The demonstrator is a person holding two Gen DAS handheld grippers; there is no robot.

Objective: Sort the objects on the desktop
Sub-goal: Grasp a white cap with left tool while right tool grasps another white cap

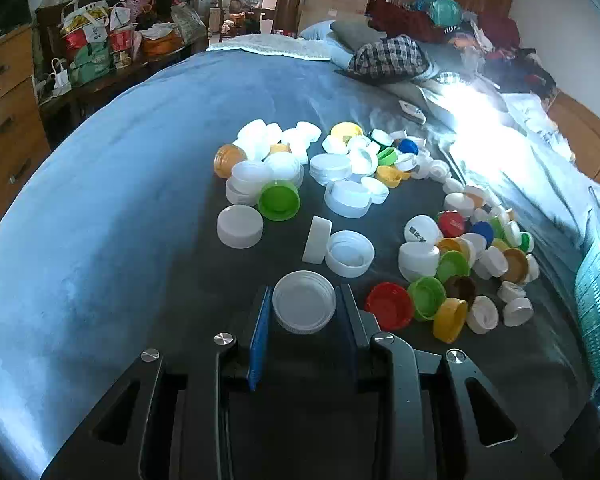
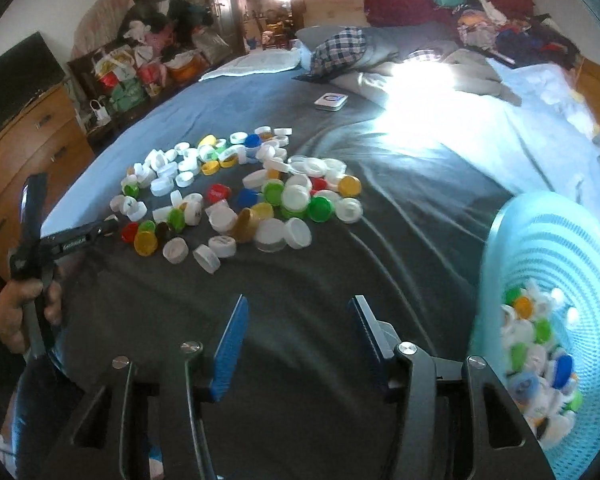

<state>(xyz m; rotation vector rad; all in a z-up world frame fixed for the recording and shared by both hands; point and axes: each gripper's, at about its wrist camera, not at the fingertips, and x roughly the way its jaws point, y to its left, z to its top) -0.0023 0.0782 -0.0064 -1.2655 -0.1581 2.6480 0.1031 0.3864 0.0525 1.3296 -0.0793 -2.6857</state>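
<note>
**A:** Left wrist view: the left gripper (image 1: 303,304) pinches a translucent white cap (image 1: 304,302) between its blue-padded fingers, hollow side up, its ribbed rim showing, just above the dark bedspread (image 1: 140,200).

**B:** And beyond it?

**A:** A loose scatter of bottle caps (image 1: 340,184) on the bedspread: mostly white, with green, yellow, red, blue and brown among them. A red cap (image 1: 389,305) lies just beside the held one; two white caps, one on edge, sit just ahead.

**B:** The other side?

**A:** In the right wrist view, the right gripper (image 2: 296,344) hangs with its fingers spread apart, nothing between them, over bare bedspread. Just to its right, a pale blue mesh basket (image 2: 572,248) holds a heap of mixed caps. The pile lies farther ahead, with a checked pillow (image 2: 340,50) well beyond.
</note>
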